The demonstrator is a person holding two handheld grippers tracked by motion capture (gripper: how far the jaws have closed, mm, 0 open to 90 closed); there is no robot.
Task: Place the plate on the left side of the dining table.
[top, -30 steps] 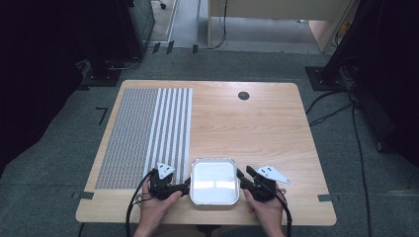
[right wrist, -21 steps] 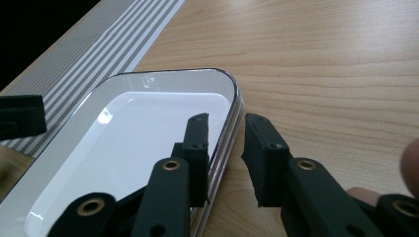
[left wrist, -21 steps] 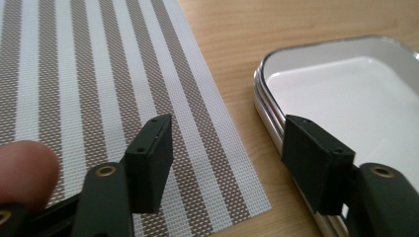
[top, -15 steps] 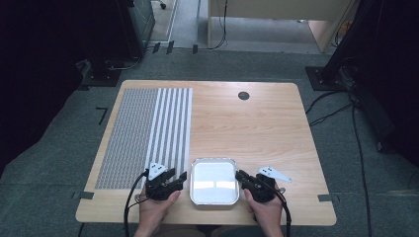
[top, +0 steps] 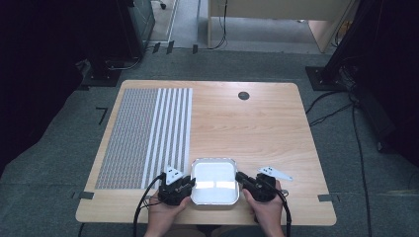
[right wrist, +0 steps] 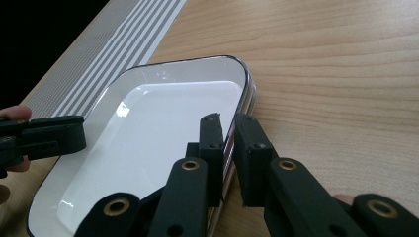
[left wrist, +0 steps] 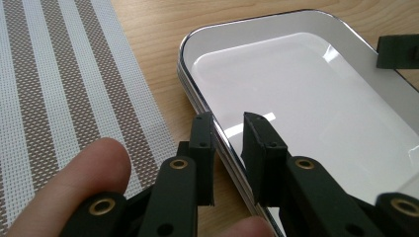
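At the table's near edge, the empty tray (top: 215, 181) has slid closer to the person since a second ago, left gripper (left wrist: 228, 133) and right gripper (right wrist: 226, 129) each pinching a side rim, so it looks under two-handed control.

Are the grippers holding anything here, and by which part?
Both straddle the white tray: left gripper its left rim, right gripper its right rim. Whether the jaws clamp it cannot be told.
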